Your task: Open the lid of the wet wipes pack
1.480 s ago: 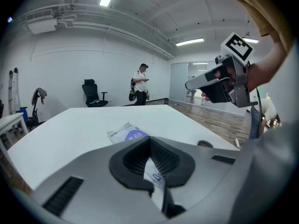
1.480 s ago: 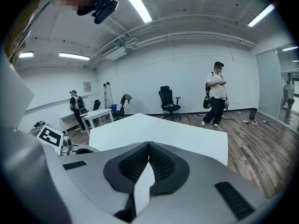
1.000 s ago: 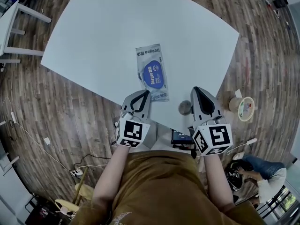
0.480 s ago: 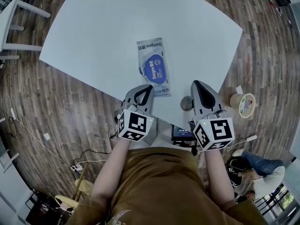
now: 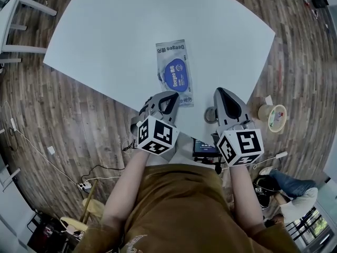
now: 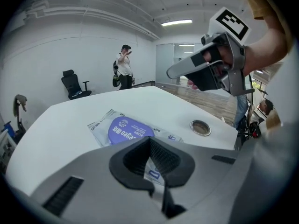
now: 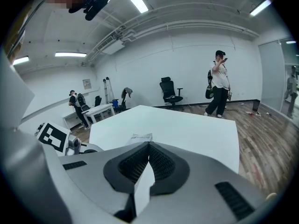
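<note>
The wet wipes pack lies flat on the white table, its round blue lid closed and facing up. My left gripper hovers at the pack's near end, jaws shut and empty. In the left gripper view the pack lies just beyond the shut tips of the left gripper. My right gripper is held to the right of the pack, above the table's near edge, shut on nothing. The right gripper view shows the pack far off past the right gripper.
A round cable hole sits in the table near its front edge, between the grippers. On the floor to the right is a tape roll. A small white table stands at the far left. A person and an office chair are beyond the table.
My left gripper has moved forward and a little right, up to the pack's near end, and its cube has turned. The right gripper has barely shifted. The pack stays put.
</note>
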### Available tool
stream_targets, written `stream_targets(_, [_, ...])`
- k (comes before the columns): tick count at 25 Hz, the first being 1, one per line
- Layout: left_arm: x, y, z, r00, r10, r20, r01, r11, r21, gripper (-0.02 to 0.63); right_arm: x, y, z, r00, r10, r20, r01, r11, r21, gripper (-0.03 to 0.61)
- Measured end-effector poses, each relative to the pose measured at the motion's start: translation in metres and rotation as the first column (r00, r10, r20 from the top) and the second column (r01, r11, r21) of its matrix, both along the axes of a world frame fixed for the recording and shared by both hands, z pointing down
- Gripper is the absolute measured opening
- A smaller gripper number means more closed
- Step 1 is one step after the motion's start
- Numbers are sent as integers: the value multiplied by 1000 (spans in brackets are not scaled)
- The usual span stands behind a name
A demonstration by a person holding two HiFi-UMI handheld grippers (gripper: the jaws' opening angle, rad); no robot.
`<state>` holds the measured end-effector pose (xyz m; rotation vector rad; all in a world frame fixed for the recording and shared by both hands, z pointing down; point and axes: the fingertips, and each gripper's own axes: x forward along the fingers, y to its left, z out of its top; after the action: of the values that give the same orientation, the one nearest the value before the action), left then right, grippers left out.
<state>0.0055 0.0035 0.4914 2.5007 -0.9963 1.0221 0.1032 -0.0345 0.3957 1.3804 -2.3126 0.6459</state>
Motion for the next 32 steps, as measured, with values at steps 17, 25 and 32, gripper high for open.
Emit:
stream_targets(17, [14,4,15,992,113,50,-107,989,-103,6,-31,-18,22,997,-74,20,74,996,-45,9])
stream_targets(25, [21,13,27,980,178,87,-163,974,-161,6,-49,-20,38,993,-110,42,114,988,-103,9])
stream_targets(32, [20,14,30,979,177,104,-156,971,-184,6,-54,-19,45,991,-122,57,128,984,-126,9])
